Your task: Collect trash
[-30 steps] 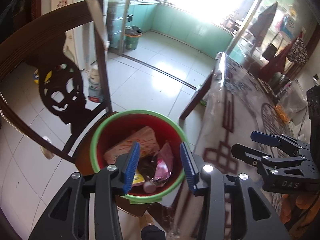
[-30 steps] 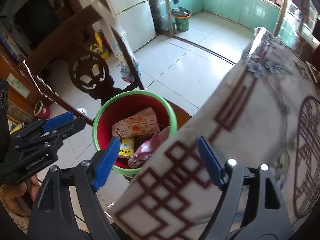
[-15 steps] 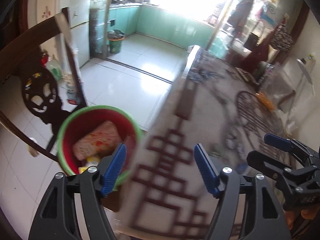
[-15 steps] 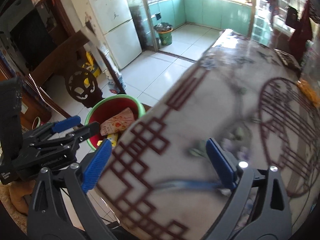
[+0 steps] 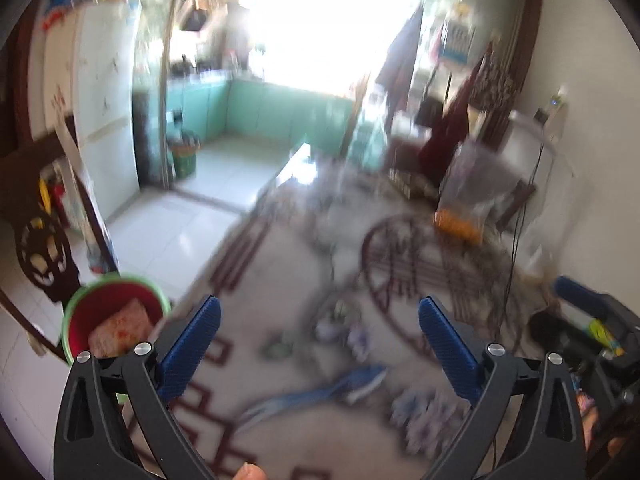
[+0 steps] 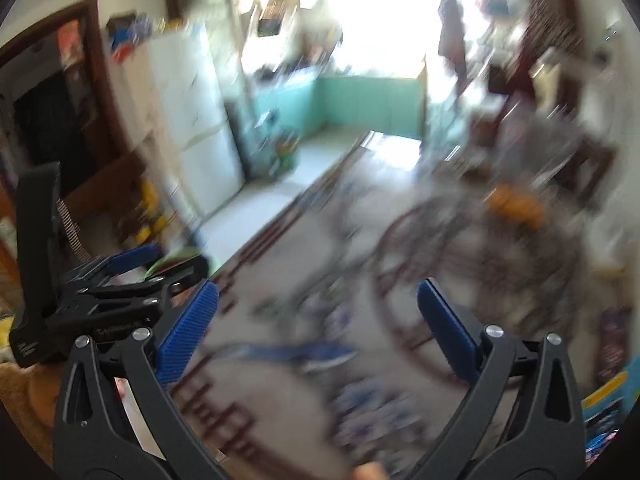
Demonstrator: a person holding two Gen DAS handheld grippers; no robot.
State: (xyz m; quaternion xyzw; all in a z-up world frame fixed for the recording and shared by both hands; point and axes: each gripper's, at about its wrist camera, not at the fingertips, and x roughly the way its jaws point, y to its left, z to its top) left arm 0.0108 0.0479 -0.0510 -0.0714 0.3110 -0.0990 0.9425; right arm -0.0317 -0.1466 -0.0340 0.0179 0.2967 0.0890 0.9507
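Both views are blurred by motion. My left gripper (image 5: 320,344) hovers over the patterned tablecloth (image 5: 280,280), its jaws opening wide with nothing between them. A thin blue scrap (image 5: 320,392) lies on the cloth just below it. The red bin with a green rim (image 5: 116,312) sits low at the left, off the table edge, with wrappers (image 5: 120,328) inside. My right gripper (image 6: 316,324) is open and empty above the same blue scrap (image 6: 292,354). Each gripper shows in the other's view: the right one (image 5: 588,320), the left one (image 6: 160,264).
A clear bag with orange pieces (image 5: 456,224) stands at the table's far right. A dark carved chair (image 5: 40,248) and a white fridge (image 5: 104,120) are at the left. A green bin (image 5: 184,156) stands in the kitchen doorway. Colourful packets (image 6: 608,392) lie at the right table edge.
Both grippers swung from over the red bin to the right and up, over the table. The left jaws spread much wider, the right a little. The bin slid to the lower left.
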